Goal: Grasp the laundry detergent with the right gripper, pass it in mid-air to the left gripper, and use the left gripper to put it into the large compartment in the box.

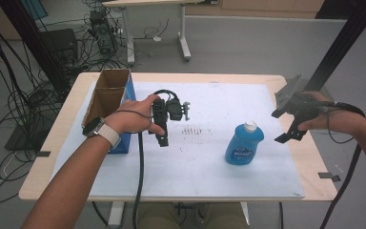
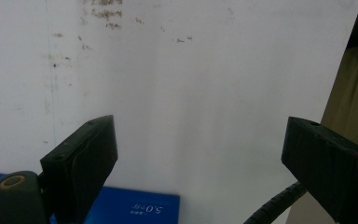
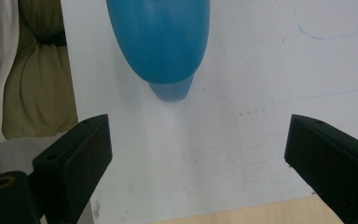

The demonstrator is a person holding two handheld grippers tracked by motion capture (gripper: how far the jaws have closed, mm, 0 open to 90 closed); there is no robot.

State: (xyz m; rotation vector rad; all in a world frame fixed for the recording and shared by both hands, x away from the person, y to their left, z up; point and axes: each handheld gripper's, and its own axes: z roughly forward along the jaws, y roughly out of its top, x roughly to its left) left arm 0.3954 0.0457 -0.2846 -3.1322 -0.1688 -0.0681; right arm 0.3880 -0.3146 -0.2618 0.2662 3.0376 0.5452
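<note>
Standing upright on the white mat [image 1: 209,176], the blue bottle [image 1: 244,143] with its white cap sits toward the right half of the table [image 1: 47,167], well apart from both tongs. Left gripper [image 1: 162,139] hovers over the mat just beside the cardboard box [image 1: 106,98]; the high view shows its jaws pointing down at the mat, mostly masked by the left hand [image 1: 133,117] and the gripper's own body, so jaw gap is hard to read there. The left gripper view settles it: jaws spread wide, bare mat between them, nothing held. A blue panel [image 2: 135,207] with upside-down print is cut off by the bottom edge of that view; likely the box side, can't confirm. Right gripper [image 1: 290,126] is up in the air over the right table edge, to the right of the bottle and not touching it. Its view shows the jaws wide apart and empty, with the bottle [image 3: 161,42] ahead of them, cropped by the top edge, cap out of shot. The label text is too small to read from above. Olive fabric [image 3: 37,93], the person's clothing, shows past the mat edge. The box interior is partly hidden by its front wall, so contents can't be told.
</note>
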